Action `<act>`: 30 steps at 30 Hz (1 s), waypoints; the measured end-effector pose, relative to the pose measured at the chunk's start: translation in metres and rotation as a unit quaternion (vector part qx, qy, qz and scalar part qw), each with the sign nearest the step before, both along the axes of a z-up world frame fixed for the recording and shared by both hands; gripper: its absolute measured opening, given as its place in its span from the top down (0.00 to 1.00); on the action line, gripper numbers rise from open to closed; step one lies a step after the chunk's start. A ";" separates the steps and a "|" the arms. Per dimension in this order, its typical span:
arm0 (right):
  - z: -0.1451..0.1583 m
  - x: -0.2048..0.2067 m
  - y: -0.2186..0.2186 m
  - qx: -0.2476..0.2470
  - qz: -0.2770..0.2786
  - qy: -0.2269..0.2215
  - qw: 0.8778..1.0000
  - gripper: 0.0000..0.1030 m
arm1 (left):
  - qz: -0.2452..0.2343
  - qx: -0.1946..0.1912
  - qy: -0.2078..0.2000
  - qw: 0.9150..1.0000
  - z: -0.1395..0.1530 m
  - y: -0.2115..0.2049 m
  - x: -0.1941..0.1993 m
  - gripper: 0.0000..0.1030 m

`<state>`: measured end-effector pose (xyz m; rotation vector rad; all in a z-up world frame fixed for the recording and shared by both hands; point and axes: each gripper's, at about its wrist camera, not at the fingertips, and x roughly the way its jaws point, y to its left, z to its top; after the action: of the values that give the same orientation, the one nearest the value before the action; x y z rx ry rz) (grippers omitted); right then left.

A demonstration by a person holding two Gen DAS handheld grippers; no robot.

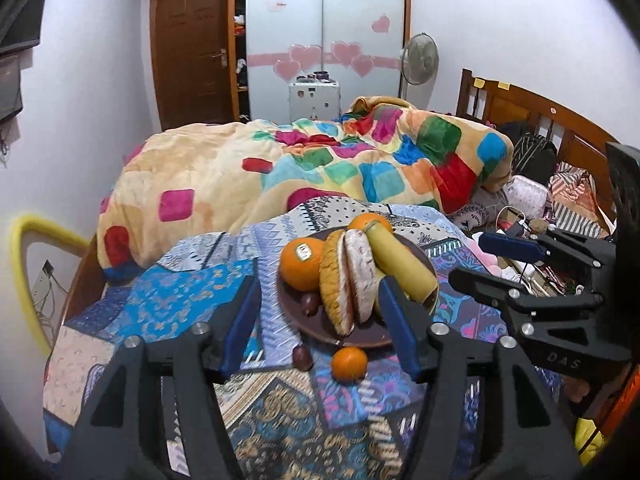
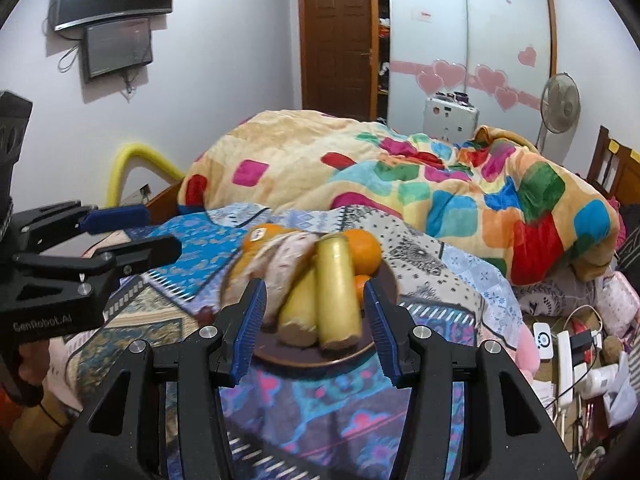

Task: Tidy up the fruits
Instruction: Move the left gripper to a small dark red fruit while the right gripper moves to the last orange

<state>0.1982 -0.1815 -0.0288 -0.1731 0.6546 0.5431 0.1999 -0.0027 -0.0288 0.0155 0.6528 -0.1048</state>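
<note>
A brown plate (image 1: 360, 340) on a patterned cloth holds a stickered orange (image 1: 300, 264), a second orange (image 1: 366, 222), a yellow banana piece (image 1: 400, 264), two wedge slices (image 1: 334, 284) and a dark small fruit (image 1: 310, 304). On the cloth in front of it lie a small orange (image 1: 349, 363) and another dark fruit (image 1: 302, 356). My left gripper (image 1: 318, 286) hangs open before the plate, holding nothing. My right gripper (image 2: 314, 288) is open over the plate's (image 2: 312, 362) near rim, two banana pieces (image 2: 338, 292) beyond it. Each gripper shows in the other's view: right gripper (image 1: 486, 260), left gripper (image 2: 156, 232).
A bunched multicoloured blanket (image 1: 320, 160) fills the bed behind the plate. Cables, chargers and bags (image 2: 572, 344) crowd the right side by the wooden headboard (image 1: 520, 108). A standing fan (image 1: 418, 58) and a wardrobe are at the back; screens (image 2: 116, 44) hang on the left wall.
</note>
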 end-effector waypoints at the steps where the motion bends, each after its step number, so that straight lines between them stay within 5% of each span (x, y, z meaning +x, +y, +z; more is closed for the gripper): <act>1: -0.001 -0.004 0.002 0.000 0.004 0.001 1.000 0.53 | 0.003 0.000 0.000 1.000 0.000 0.004 -0.006 0.38; 30: -0.090 -0.001 0.082 -0.062 0.050 0.115 0.990 0.52 | 0.031 -0.001 0.093 0.995 -0.096 0.082 -0.033 0.36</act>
<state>0.1975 -0.0992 -0.1186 -0.2647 0.9094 0.6248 0.1671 0.0794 -0.1250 -0.0158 0.8378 -0.0463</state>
